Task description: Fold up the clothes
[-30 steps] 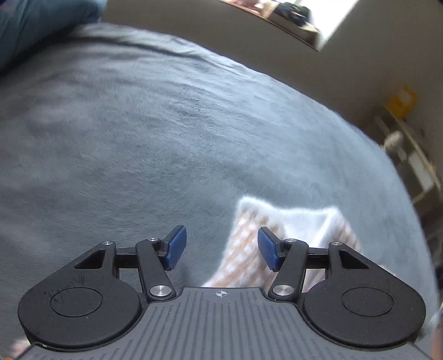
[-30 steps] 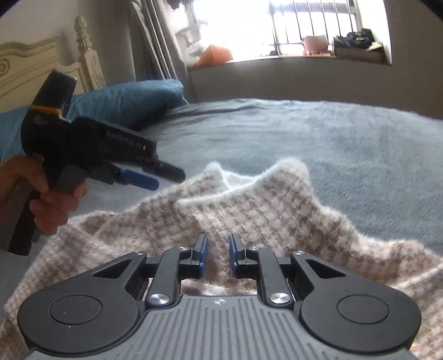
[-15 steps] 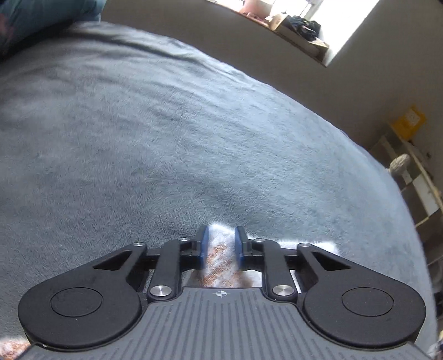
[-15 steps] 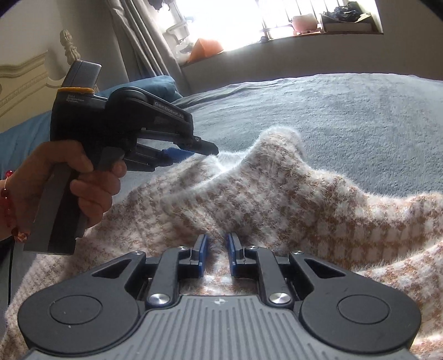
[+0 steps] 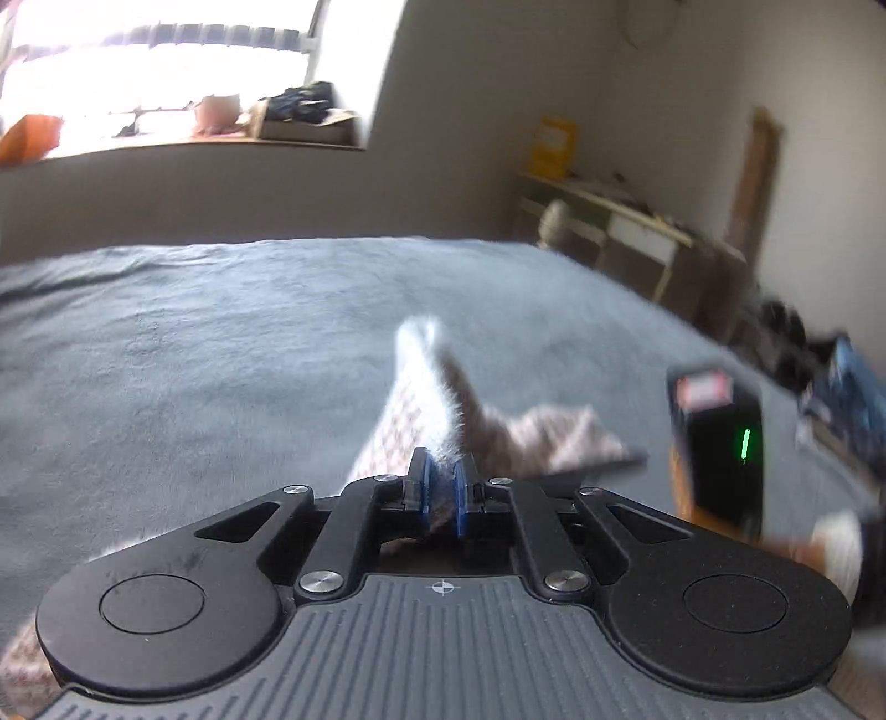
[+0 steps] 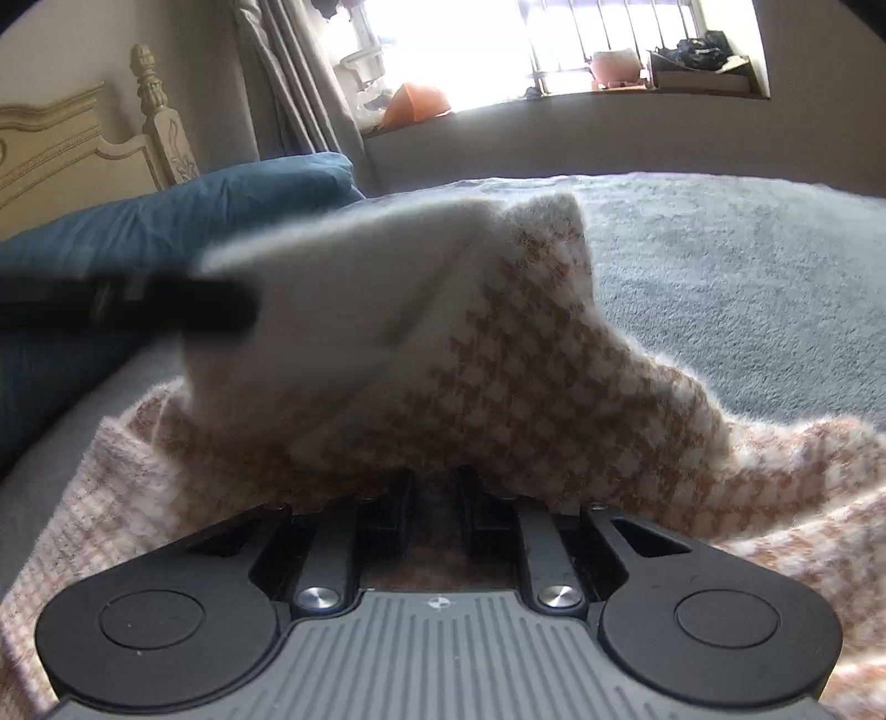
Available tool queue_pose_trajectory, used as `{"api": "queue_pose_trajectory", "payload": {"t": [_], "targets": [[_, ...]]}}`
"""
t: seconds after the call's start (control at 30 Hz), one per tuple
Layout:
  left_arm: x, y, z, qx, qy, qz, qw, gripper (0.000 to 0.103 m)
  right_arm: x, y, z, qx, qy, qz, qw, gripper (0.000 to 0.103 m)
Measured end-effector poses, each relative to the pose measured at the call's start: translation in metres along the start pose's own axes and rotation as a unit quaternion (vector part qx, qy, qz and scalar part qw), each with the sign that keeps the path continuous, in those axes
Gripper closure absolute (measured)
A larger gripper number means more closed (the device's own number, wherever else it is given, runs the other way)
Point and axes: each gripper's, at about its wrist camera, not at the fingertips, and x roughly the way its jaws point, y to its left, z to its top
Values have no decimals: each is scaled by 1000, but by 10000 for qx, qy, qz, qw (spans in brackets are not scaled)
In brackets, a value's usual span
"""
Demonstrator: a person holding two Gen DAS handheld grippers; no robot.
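A grey blanket (image 5: 232, 343) is covering the bed and filling the middle of both views, with a bright window (image 6: 498, 44) and its cluttered sill sitting along the top, a blue pillow (image 6: 166, 221) and cream headboard (image 6: 66, 149) lying at the upper left of the right view, and a wooden shelf (image 5: 626, 232) standing at the upper right of the left view. The left gripper (image 5: 442, 487) is pinching an edge of the checked sweater (image 6: 526, 376) tight between nearly closed jaws, lifting it off the blanket. The right gripper (image 6: 434, 498) is holding a narrow, slightly widening gap with sweater cloth bunched in it, the rest spreading across the lower frame.
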Motion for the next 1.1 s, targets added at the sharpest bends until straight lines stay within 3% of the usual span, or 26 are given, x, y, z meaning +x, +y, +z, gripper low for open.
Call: {"api": "queue_pose_trajectory", "payload": {"t": [0.1, 0.23, 0.33, 0.43, 0.57, 0.67, 0.77, 0.83, 0.93, 1.03, 1.1], "targets": [[-9, -4, -20, 284, 11, 32, 9996, 97, -44, -7, 1, 35, -266, 377, 9989, 86], [-15, -10, -33, 727, 32, 96, 9973, 97, -106, -29, 22, 487, -1066, 795, 9899, 85], [-14, -15, -38, 1061, 104, 193, 9941, 97, -105, -36, 61, 576, -1379, 470, 9876, 85], [-13, -20, -43, 1433, 194, 285, 9891, 97, -76, -25, 77, 120, -876, 129, 9960, 85], [-16, -19, -54, 1818, 396, 434, 9816, 96, -68, -21, 29, 12, -316, 220, 9993, 85], [-22, -8, -60, 1499, 607, 402, 9860, 90, -64, -20, -29, -1, 98, 130, 9999, 85], [-39, 7, -58, 753, 581, 280, 9951, 79, -72, -9, -52, -468, -153, -72, 9988, 84], [-55, 19, -53, 183, 335, 294, 9988, 79, -76, -4, -48, -696, -137, -131, 9974, 84], [-69, 32, -40, -418, -219, 415, 9980, 78, -78, -2, -44, -873, -92, -108, 9961, 84], [-43, 17, -27, -104, -311, 798, 9963, 78, -77, -2, -45, -894, -136, -128, 9958, 84], [-10, -6, -29, 541, -31, 998, 9935, 78, -76, -1, -49, -913, -227, -189, 9954, 84]]}}
